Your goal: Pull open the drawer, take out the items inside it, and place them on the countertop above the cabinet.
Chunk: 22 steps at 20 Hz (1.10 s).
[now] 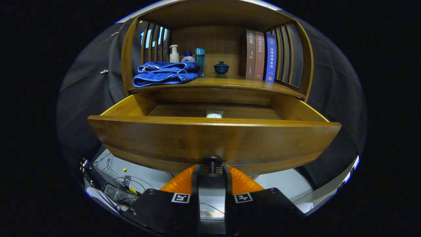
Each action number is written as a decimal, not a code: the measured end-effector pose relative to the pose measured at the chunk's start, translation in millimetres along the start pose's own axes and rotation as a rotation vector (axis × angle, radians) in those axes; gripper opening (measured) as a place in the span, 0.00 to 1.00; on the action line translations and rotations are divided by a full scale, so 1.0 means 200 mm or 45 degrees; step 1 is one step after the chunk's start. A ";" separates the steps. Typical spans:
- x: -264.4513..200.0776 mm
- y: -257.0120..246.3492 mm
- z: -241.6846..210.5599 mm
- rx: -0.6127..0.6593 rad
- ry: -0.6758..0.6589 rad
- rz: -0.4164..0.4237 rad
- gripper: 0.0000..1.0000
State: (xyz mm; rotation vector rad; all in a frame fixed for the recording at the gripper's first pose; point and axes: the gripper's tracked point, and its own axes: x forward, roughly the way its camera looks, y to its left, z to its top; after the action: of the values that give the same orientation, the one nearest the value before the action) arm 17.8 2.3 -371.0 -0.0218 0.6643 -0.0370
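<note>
Gripper (212, 168) pinches the drawer knob (212, 162). Drawer (213, 141) stands pulled out; small white item (214, 114) lies mid-floor, toward the back edge.

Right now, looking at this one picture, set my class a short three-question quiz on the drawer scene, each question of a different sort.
1. True or false: the drawer is pulled open.
2. What do the tongs grip? A) the folded blue towel B) the drawer's knob C) a book
3. Fill in: a small pale item lies inside the ____.

Key
1. True; its inside shows.
2. B; both fingers press on the knob.
3. drawer; it rests on the drawer floor, below the countertop with the towel, bottles, lidded cup and books.
</note>
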 end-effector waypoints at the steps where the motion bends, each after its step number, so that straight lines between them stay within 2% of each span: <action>1: -0.02 0.00 -0.01 0.006 0.003 0.000 0.33; 12: -0.13 0.02 -0.17 0.024 0.078 0.001 0.34; 15: -0.14 -0.01 -0.23 0.016 0.154 -0.001 0.67; 18: -0.26 -0.04 -0.24 0.030 0.225 0.005 1.00; 22: -0.42 -0.01 0.01 0.050 0.128 0.053 0.99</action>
State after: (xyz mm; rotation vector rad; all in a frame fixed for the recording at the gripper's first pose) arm -46.3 4.4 -317.4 0.0322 0.7643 -0.0111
